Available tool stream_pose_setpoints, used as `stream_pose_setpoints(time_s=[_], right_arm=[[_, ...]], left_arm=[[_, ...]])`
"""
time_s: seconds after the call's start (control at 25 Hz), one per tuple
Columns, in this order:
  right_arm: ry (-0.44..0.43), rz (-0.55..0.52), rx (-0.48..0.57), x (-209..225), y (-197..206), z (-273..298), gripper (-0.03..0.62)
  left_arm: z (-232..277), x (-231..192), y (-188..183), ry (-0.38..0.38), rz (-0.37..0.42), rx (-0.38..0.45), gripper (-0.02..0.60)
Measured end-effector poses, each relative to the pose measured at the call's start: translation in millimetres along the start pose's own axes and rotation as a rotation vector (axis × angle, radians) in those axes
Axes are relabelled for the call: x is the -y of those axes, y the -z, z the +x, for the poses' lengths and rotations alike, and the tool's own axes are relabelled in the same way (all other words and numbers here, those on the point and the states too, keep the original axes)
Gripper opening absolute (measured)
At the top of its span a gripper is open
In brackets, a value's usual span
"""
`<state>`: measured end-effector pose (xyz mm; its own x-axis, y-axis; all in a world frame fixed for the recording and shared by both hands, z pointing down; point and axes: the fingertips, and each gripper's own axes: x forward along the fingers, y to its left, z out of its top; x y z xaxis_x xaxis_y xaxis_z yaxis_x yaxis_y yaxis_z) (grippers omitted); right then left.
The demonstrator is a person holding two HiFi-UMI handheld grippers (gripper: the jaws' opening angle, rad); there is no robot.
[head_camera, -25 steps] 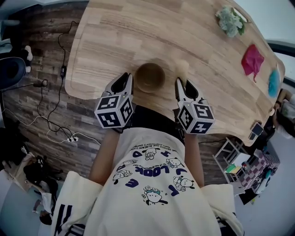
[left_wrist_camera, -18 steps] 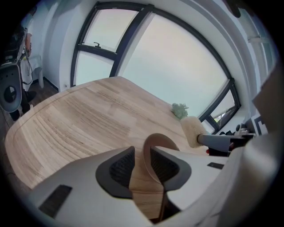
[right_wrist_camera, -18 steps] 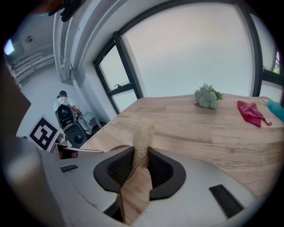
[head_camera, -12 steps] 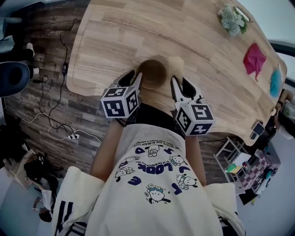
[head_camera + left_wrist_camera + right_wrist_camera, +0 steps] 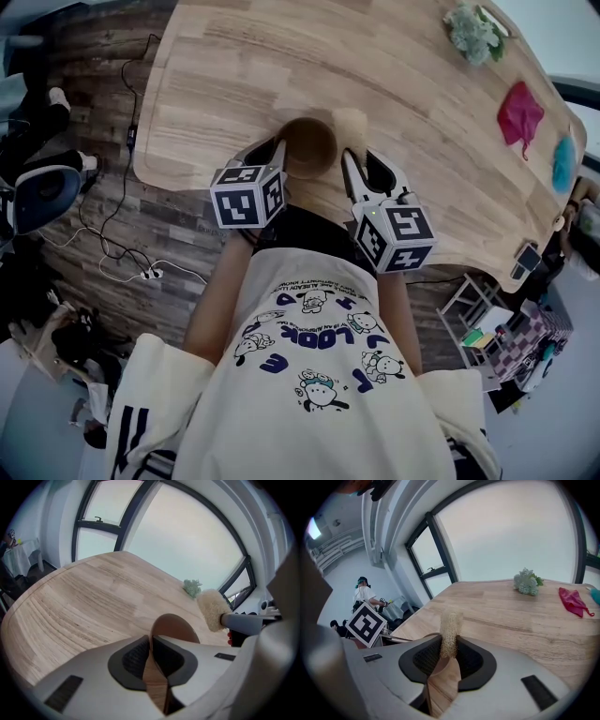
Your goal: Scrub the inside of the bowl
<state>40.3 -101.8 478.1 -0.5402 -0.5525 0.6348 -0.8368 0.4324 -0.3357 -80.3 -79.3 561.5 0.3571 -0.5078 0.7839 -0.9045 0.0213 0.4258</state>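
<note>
Left fingers (image 5: 133, 660) just closed onto round brown bowl (image 5: 177, 626) rim | right fingers (image 5: 474, 662) grip fibrous loofah (image 5: 450, 629)

Centre frame: a brown bowl (image 5: 309, 147) and a tan, coarse-meshed sponge (image 5: 352, 124) on a pale worktop (image 5: 234, 66) of streaky wood grain. Upper right: a magenta cloth (image 5: 518, 114), a teal cloth (image 5: 561, 165), a grey-green sprig (image 5: 473, 36). Below: a cream shirt (image 5: 319, 384) with navy lettering and cartoon dogs. At left, the floor (image 5: 178, 225) is dark brown planks.

The left gripper (image 5: 270, 150) is held angled downward, its jaws just closed onto the rim of the bowl (image 5: 309, 145); the scrubber (image 5: 450, 627) is clamped by the right gripper (image 5: 361, 161).
</note>
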Motion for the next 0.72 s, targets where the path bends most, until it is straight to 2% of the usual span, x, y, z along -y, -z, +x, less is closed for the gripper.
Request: stream_pose_setpoints(time_s=[0.16, 0.36, 0.6, 0.72], right_arm=[[-0.036, -0.024, -0.019, -9.2, 2.8, 0.2, 0.091], [-0.081, -0.064, -0.05, -22.8, 7.5, -2.4, 0.091], [-0.151, -0.118, -0.061, -44.7, -4.7, -10.7, 0.091], [-0.162, -0.137, -0.105, -55.0, -6.4, -11.6, 0.091]], left_arm=[[-0.9, 0.3, -0.2, -0.007, -0.008, 0.002, 0.046], [-8.1, 2.8, -5.9, 0.014, -0.064, 0.028, 0.041], [-23.3, 12.2, -26.8, -0.012, 0.006, 0.083, 0.041], [-31.2, 20.5, -37.6, -0.002, 0.005, 0.114, 0.041]])
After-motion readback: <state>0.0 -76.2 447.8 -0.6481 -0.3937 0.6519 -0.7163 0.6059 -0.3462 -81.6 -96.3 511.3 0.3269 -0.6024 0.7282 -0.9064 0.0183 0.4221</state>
